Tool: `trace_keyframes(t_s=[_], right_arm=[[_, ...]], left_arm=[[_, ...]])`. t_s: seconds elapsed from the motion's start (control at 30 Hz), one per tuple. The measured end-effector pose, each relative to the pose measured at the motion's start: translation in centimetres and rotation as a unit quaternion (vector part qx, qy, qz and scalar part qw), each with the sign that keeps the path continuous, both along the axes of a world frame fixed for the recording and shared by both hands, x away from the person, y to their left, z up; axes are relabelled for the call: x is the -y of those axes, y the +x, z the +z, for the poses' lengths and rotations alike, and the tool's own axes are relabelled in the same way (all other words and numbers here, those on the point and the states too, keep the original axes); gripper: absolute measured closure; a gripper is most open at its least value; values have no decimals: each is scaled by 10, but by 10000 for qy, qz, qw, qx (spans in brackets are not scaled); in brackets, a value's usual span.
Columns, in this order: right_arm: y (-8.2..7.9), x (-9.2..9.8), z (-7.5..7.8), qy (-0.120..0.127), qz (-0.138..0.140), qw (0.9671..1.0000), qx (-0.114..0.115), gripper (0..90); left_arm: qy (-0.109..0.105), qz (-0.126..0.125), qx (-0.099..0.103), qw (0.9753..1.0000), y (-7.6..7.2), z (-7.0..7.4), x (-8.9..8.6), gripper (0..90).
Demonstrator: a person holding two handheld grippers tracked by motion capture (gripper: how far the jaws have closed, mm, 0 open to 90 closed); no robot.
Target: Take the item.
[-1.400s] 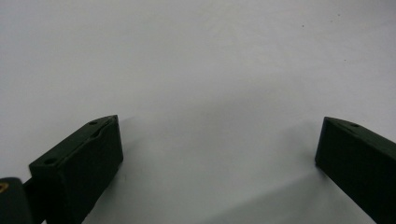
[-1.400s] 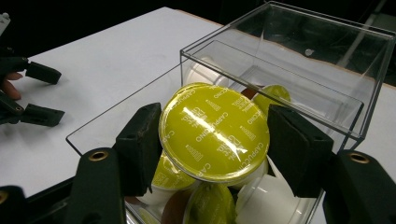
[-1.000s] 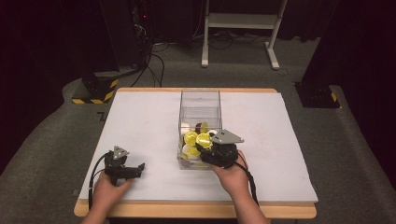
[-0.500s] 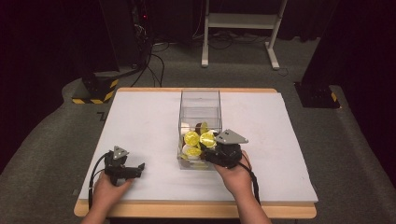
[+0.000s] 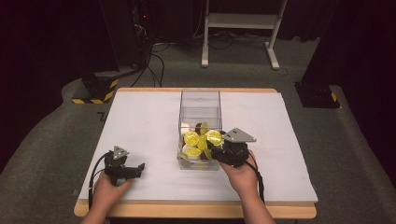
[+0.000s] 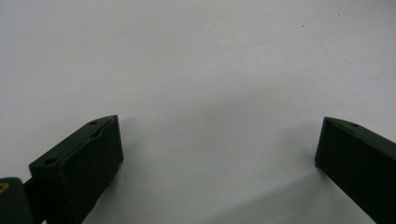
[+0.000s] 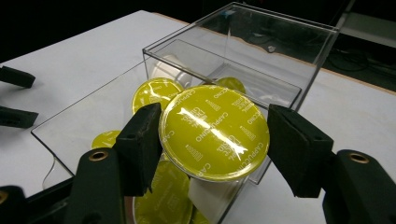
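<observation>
Dark lab: white-topped table (image 5: 140,121), hazard-striped bases (image 5: 95,91), floor cables (image 5: 156,63), equipment rack (image 5: 144,23).

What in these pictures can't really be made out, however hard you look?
- How many capsules lie in the clear box: in the high view they overlap and the right gripper covers some.
- The small print on the held yellow capsule: glare in the right gripper view.
- The body of the left gripper: cut off by the bottom edge of its own view.
- The dark gear behind the table: too dim.
</observation>
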State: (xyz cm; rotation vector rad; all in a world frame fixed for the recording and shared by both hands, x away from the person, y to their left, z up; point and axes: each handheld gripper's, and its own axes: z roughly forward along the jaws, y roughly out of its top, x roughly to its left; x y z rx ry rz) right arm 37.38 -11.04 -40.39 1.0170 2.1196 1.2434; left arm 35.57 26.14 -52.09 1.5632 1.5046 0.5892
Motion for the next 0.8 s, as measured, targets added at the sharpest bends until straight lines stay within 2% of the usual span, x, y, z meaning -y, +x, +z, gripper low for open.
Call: trace_keyframes(t_s=[0.5,0.8], right_arm=[[2,23,9,160,-305,9993,132,381],[7,46,12,258,-635,9974,203,381]], left_arm=[[-9,6,1,10000,0,0,0,11],[-39,30,24,10000,0,0,1,11]])
